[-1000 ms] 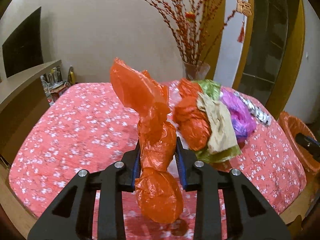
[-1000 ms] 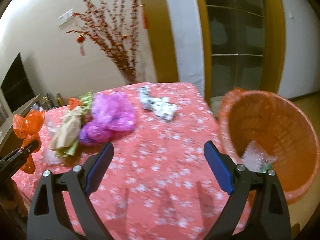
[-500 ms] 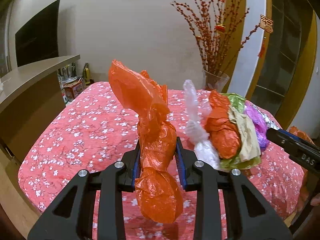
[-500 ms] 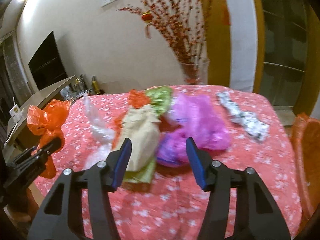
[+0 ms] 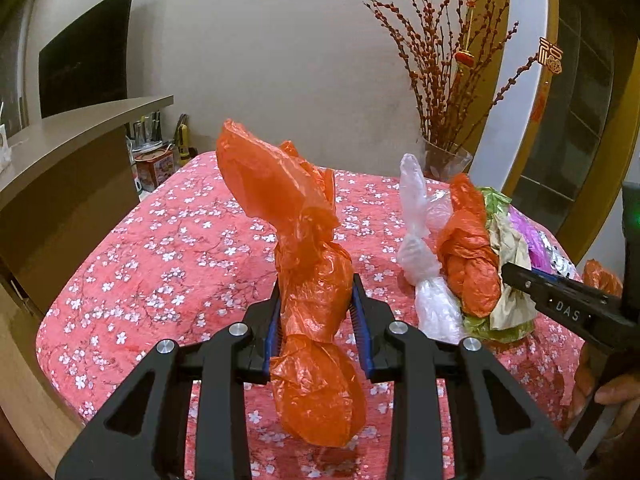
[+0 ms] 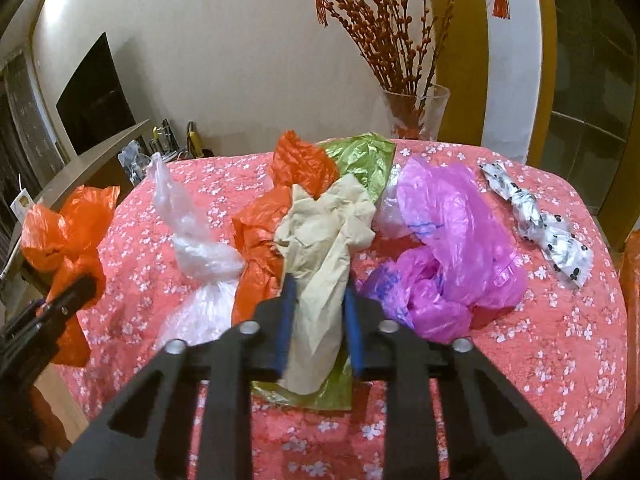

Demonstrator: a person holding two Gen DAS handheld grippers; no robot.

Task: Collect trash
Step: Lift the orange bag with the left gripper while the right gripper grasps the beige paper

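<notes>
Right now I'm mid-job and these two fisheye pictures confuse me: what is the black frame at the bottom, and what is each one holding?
No robot here: a person carries a hand-held gripper in each hand, and each has a camera looking along its two fingers. The black frame is the gripper itself.

Left view: the left hand-held gripper is shut on an orange bag, lifted above the table.

Right view: the right hand-held gripper has its fingers against both sides of a beige bag, which lies on a green bag. Beside it on the table lie a clear bag, another orange one, a pink bag and a spotted wrapper. A vase stands behind.
</notes>
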